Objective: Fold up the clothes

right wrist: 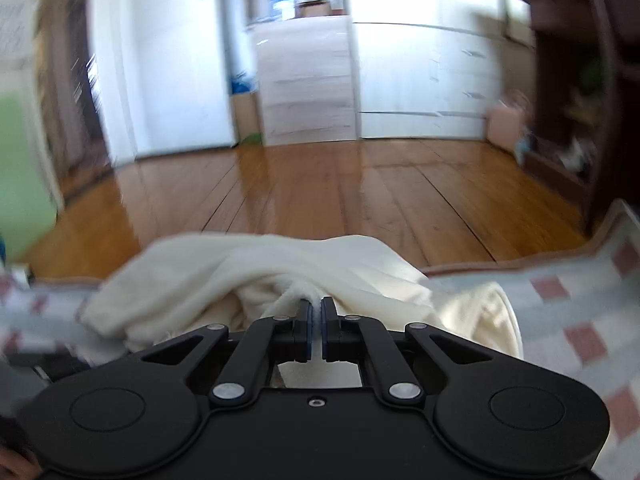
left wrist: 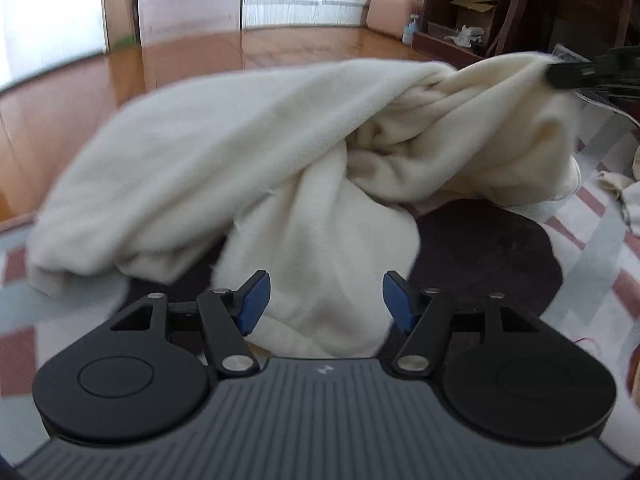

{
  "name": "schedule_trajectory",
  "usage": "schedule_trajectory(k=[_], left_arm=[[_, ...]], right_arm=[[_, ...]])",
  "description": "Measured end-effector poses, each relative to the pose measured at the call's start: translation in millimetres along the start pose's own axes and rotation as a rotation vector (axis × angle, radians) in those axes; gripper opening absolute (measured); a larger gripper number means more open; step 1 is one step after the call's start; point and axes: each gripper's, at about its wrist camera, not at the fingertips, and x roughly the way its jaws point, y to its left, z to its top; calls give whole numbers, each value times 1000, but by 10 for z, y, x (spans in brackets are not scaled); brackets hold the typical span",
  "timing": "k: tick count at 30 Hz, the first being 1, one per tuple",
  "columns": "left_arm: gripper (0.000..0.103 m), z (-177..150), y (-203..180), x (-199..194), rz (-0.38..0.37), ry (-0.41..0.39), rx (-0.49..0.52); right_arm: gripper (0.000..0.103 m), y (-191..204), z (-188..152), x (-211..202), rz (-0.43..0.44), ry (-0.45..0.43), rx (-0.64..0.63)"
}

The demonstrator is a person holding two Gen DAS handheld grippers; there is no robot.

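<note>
With the cream garment [left wrist: 256, 168] heaped on the checked blanket [left wrist: 600, 280], this looks like the spreading-out step: the right gripper [right wrist: 316, 312] is clamped on a fold, while the left gripper [left wrist: 326, 300], jaws apart, likely must close on the hanging cloth nearest it.

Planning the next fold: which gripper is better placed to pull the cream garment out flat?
Right. The right gripper is already shut on the cream garment; the left gripper is open, with cloth between its pads ungripped.

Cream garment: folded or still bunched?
Bunched. The garment lies twisted and heaped on the checked cover, one end pinched in the right gripper.
</note>
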Motion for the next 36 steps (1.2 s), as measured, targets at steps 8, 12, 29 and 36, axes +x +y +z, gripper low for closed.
schedule_trajectory(k=[8,12,29,36], left_arm=[[90,9,-36,417,48,45,-31],[63,31,-114,510,107,5,103],[6,-73,-39,-322,364,-157,119],[5,382,465,-1022,567,-390,20]], right_arm=[[4,-134,114,-415,83,-66,21],[4,-129,154,-510,152,-77,17],[5,-515,-80,-398,215,55,153],[5,-361,-61,-479,276,95,66]])
